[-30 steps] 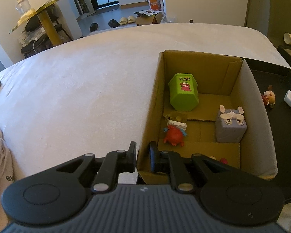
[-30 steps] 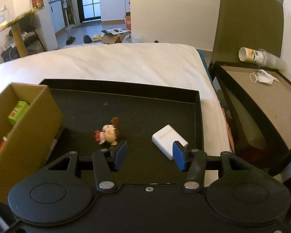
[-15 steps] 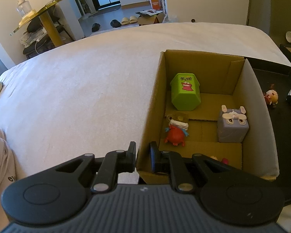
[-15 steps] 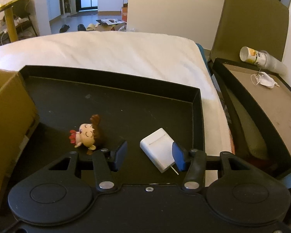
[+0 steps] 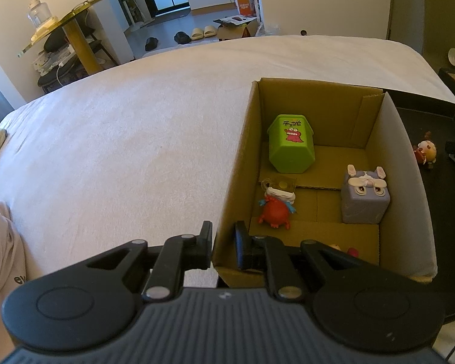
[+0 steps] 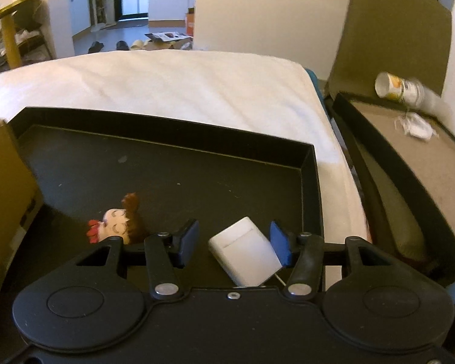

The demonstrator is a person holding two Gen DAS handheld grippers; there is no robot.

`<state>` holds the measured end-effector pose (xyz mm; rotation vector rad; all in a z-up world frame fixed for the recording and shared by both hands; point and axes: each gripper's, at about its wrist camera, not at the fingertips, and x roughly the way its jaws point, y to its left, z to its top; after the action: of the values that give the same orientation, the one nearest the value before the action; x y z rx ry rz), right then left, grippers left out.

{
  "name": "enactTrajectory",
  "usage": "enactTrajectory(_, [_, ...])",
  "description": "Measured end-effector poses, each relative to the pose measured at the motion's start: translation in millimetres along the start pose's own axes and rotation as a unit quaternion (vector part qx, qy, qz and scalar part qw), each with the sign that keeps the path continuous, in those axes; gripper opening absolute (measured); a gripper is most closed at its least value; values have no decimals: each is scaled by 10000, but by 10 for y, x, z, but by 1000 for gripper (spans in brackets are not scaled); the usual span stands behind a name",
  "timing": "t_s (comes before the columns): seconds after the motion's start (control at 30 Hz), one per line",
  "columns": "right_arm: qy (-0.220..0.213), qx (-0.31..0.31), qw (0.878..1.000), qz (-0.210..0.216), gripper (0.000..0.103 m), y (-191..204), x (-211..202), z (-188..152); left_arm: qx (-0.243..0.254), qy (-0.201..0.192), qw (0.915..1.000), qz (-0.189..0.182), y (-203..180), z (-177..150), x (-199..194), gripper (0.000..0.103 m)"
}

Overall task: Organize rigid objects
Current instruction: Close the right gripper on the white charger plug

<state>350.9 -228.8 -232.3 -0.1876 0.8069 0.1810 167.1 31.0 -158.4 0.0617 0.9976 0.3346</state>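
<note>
Over the black tray, right gripper fingers straddle white charger block, unclamped: stiff, smooth, light; grip flat sides. Left gripper pinches cardboard box wall.

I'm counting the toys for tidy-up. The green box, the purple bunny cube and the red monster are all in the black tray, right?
Not quite. The green box, the purple bunny cube and the red monster are all in the cardboard box, not the black tray. The left wrist view shows this. The tray sits beside it.
</note>
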Motion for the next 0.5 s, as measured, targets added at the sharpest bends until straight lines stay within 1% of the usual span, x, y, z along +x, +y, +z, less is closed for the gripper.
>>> enactTrajectory(0.13, [121,124,9999,-1,49,-34,56,-28,-15,2,10000,-5,1,5,-1,14])
enactTrajectory(0.23, [165,58,9998,18,46,2,31,-51,-23,6,10000,-13,7,9,-1,14])
enactTrajectory(0.4, [373,0,9993,-24,46,56,-26,-119,-72,4,10000,-51,21,4,0,14])
enactTrajectory(0.5, [517,8,9987,46,45,109,-92,-155,-96,4,9999,-77,38,0,-3,14])
